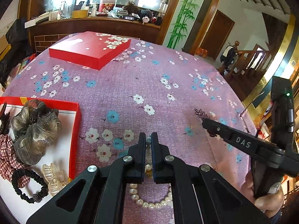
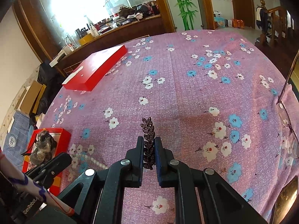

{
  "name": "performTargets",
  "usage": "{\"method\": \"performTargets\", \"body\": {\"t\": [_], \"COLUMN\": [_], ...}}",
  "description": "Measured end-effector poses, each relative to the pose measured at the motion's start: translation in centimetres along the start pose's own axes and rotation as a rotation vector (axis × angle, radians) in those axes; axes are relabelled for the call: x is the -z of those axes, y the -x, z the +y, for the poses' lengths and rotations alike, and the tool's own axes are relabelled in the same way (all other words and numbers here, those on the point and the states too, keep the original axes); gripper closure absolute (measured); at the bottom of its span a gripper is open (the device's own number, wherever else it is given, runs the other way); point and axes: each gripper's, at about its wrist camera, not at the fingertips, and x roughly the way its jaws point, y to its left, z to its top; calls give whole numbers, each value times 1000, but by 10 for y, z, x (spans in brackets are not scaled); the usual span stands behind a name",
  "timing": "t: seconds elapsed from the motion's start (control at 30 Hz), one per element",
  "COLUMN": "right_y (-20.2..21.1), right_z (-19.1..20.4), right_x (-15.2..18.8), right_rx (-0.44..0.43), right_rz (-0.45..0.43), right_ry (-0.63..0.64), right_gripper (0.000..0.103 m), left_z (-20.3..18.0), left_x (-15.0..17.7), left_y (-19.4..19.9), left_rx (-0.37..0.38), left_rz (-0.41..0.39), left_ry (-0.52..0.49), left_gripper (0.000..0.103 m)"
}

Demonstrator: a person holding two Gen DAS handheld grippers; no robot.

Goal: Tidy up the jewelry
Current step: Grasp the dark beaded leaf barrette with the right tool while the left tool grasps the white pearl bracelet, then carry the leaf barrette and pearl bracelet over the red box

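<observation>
left gripper (image 1: 148,140) is clamped on the pearl necklace (image 1: 149,203), jaws pinched together on a grey bead and a few pearls of the strand, the rest of the loop hanging below the fingers over the pink floral tablecloth (image 1: 149,85). right gripper (image 2: 149,145) is clamped on a dark sparkly leaf-shaped hair clip (image 2: 148,128), tip of the clip sticking out past the fingertips, lower end between the pads. in the left wrist view the right gripper comes in from the right edge with the clip's dark tip poking out ahead of it, a hand (image 1: 265,196) wrapped round its handle. open red box (image 1: 74,130) sits at the left of the table, white inside, holding a grey-brown scrunchie (image 1: 35,127), a checked red scrunchie (image 1: 7,155), a black hair tie (image 1: 28,186) and a clear claw clip (image 1: 55,179). red lid (image 1: 89,50) with blossom print lies flat at the far side of the table, well apart from the box. a pair of glasses (image 2: 286,115) rests near the right edge of the table.
</observation>
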Motion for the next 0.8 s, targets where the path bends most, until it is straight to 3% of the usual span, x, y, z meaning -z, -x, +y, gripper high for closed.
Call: {"method": "performTargets", "body": {"t": [0.27,0.8], "right_y": [4,12], "right_z": [8,16], "right_x": [2,5], "right_rx": [-9,-36], "right_rz": [-12,-30], "right_ry": [19,37], "right_gripper": [91,91], "left_z": [-14,-18], "left_x": [1,4], "left_y": [24,33], "left_rx": [5,-9], "left_rz": [-116,-152], "left_ry": [-47,-71], "left_gripper": [98,98]}}
